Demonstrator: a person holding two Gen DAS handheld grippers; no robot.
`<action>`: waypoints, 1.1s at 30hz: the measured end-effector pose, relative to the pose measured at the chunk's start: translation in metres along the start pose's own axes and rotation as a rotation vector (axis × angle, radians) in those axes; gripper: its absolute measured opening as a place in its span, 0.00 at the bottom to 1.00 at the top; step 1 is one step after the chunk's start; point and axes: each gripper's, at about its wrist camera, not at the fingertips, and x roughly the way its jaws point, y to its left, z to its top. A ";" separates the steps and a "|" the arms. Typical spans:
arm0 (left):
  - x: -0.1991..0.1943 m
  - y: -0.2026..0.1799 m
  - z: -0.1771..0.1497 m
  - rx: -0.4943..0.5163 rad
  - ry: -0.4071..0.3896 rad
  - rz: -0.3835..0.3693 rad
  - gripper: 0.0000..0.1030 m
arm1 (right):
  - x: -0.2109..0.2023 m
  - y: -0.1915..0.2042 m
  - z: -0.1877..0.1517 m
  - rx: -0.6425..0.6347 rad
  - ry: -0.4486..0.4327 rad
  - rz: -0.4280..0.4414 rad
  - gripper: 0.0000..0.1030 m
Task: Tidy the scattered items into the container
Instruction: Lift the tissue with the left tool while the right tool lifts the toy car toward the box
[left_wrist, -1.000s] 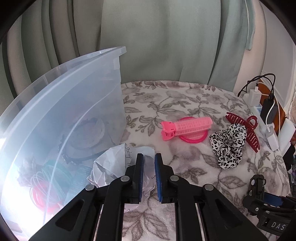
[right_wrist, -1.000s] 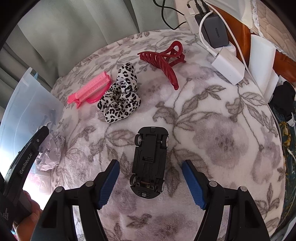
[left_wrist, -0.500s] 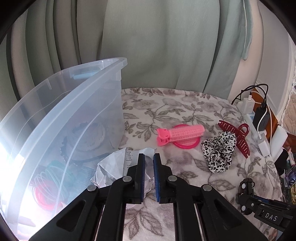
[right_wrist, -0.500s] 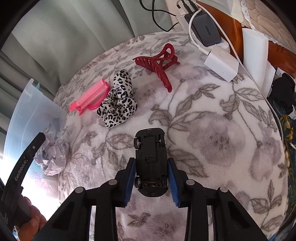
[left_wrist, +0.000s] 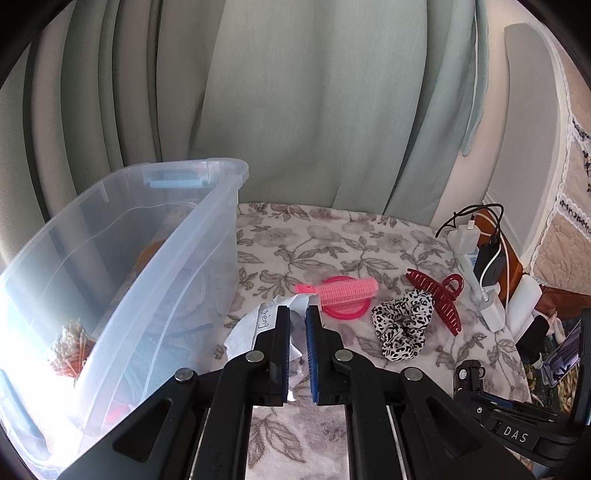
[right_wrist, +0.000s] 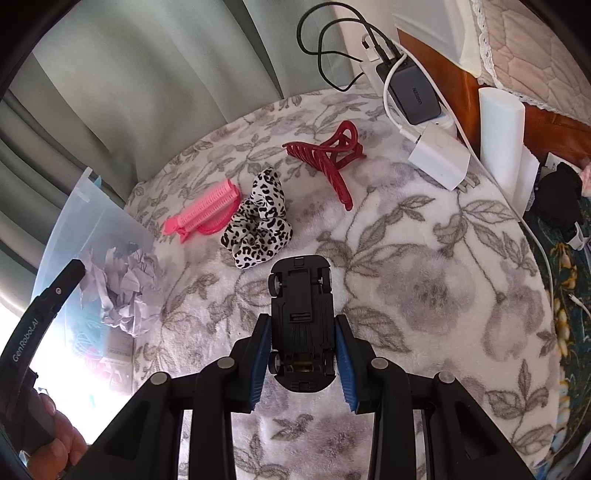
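In the right wrist view the right gripper (right_wrist: 302, 363) sits at lower centre with its blue pads pressed against both sides of a black toy car (right_wrist: 301, 314) — the car is upside down, its underside and wheels facing the camera, its nose pointing up the frame. Beneath it lies a white blanket with grey flowers (right_wrist: 424, 280). Just above the car lies a leopard-print scrunchie (right_wrist: 260, 225), touching a pink hair roller clip (right_wrist: 201, 214) to its left. A dark red claw clip (right_wrist: 328, 158) lies to the upper right, and white and black chargers (right_wrist: 428, 122) with cables sit near the top right edge.

In the left wrist view the left gripper (left_wrist: 297, 345) sits at lower centre, its jaws drawn narrow on a crumpled sheet of white paper (left_wrist: 255, 325) — the paper fills the slim gap between the pads and spreads out to the left. A clear plastic bin (left_wrist: 192, 243) fills the left of the frame, just beside the paper, with assorted small things inside. Grey-green curtains (left_wrist: 295, 99) hang across the top.
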 end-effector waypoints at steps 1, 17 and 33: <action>-0.004 0.000 0.001 -0.001 -0.009 -0.005 0.08 | -0.004 0.001 0.000 -0.001 -0.008 0.002 0.35; -0.087 0.009 0.023 -0.030 -0.179 -0.070 0.08 | -0.074 0.033 -0.006 -0.055 -0.150 0.023 0.35; -0.163 0.035 0.037 -0.089 -0.336 -0.086 0.08 | -0.146 0.065 -0.014 -0.124 -0.296 0.060 0.35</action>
